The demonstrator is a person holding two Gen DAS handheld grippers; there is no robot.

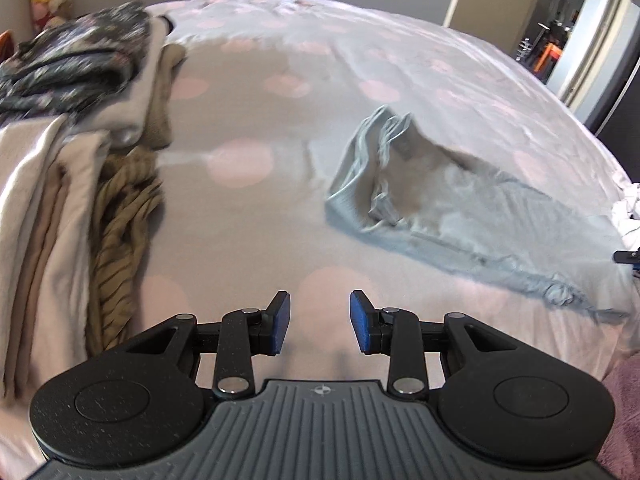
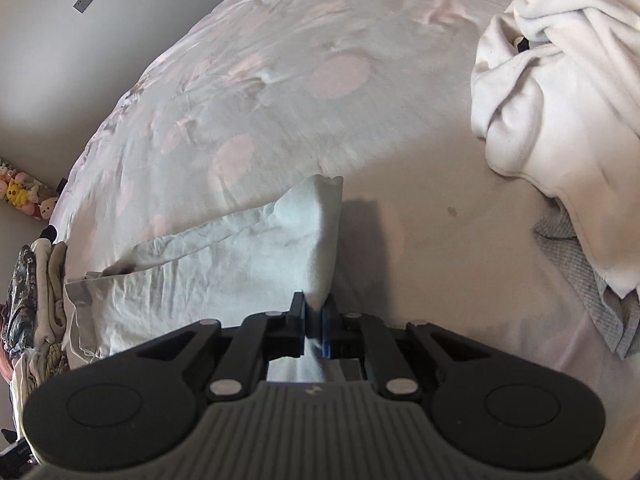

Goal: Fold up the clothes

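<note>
Pink-dotted bedsheet (image 1: 248, 92) carries a rumpled pale-blue garment (image 2: 224, 264); right gripper (image 2: 316, 312) pinches its corner, left gripper (image 1: 320, 322) spread, empty.

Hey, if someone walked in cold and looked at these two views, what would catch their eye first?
Probably the pale blue garment spread on the polka-dot bedspread, one edge pinched and lifted by the right hand-held gripper. Next, the left hand-held gripper hanging open and empty over the bed, with a stack of folded clothes to its left. A crumpled white garment lies at the right.
</note>
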